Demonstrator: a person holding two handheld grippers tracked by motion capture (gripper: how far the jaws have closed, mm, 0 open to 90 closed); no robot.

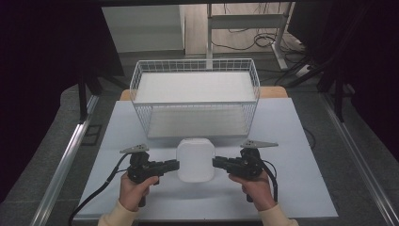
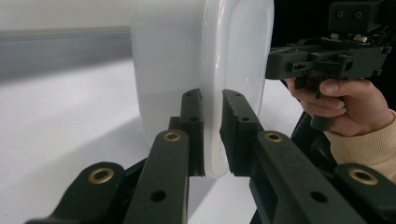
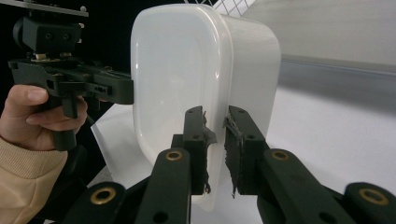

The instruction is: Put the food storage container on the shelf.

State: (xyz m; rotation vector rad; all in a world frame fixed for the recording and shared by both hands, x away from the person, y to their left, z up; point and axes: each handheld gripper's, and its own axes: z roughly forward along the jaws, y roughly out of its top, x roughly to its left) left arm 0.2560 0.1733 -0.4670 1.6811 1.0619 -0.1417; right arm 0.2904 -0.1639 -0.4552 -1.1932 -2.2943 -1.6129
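Note:
A white plastic container [image 1: 195, 160] with a rounded lid stands on the table, just in front of the wire basket. My left gripper [image 1: 176, 165] meets it from the left and my right gripper [image 1: 215, 162] from the right. In the left gripper view the container [image 2: 177, 70] looms close, and my left gripper [image 2: 212, 135] is shut on the thin rim of its lid. The right gripper view shows the same hold from the other side, my right gripper [image 3: 215, 149] pinching the rim of the container [image 3: 177, 79]. Both hands grasp the gripper handles.
A white wire basket [image 1: 195, 104] stands empty behind the container at the table's far middle. The pale table top [image 1: 291, 188] extends to both sides of the hands. Metal rails run along the floor left and right, with cables and a desk frame beyond.

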